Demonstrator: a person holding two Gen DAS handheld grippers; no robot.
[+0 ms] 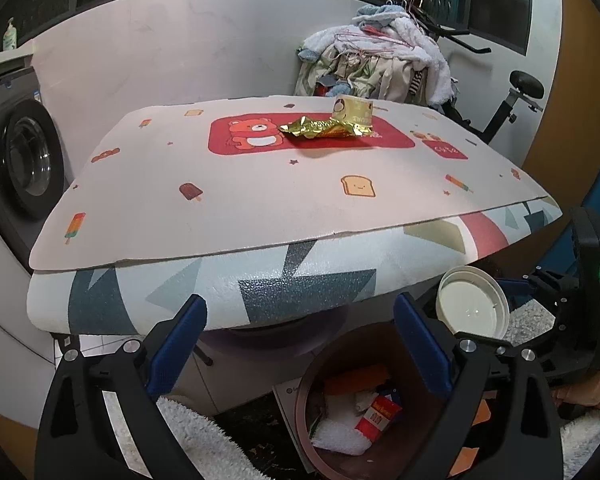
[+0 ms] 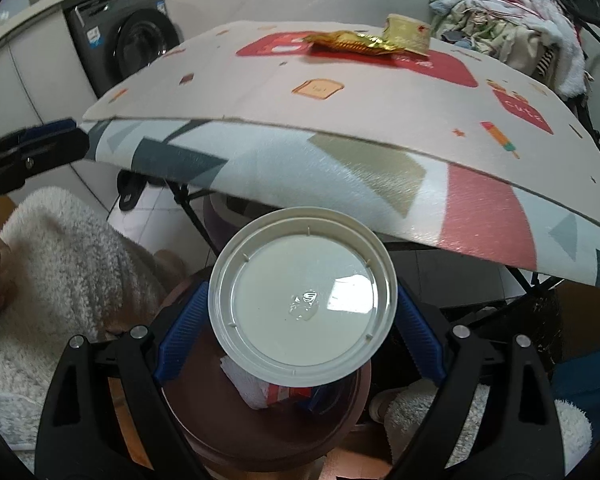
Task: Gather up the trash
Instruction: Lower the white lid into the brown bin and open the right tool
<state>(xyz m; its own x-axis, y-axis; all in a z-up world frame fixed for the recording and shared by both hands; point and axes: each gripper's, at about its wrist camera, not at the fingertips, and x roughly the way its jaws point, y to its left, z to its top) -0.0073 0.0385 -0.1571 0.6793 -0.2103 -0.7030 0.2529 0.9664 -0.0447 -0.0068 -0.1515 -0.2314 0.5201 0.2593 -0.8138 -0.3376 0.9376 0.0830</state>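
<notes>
My right gripper (image 2: 300, 312) is shut on a white round plastic lid (image 2: 304, 296) and holds it above a brown trash bin (image 2: 228, 420). In the left wrist view the lid (image 1: 472, 306) and the right gripper (image 1: 540, 292) show at the right, over the bin (image 1: 306, 400), which holds paper and wrappers. My left gripper (image 1: 300, 344) is open and empty, in front of the table edge above the bin. A gold foil wrapper (image 1: 324, 128) and a small gold carton (image 1: 352, 109) lie on the table's far side; both also show in the right wrist view, the wrapper (image 2: 352, 44) and the carton (image 2: 408, 32).
The table (image 1: 260, 208) has a pink printed mat over a patterned cover. A washing machine (image 1: 24, 156) stands at the left. A pile of laundry (image 1: 380, 60) and an exercise bike (image 1: 516, 92) are behind the table. White fluffy rugs (image 2: 68, 248) lie on the floor.
</notes>
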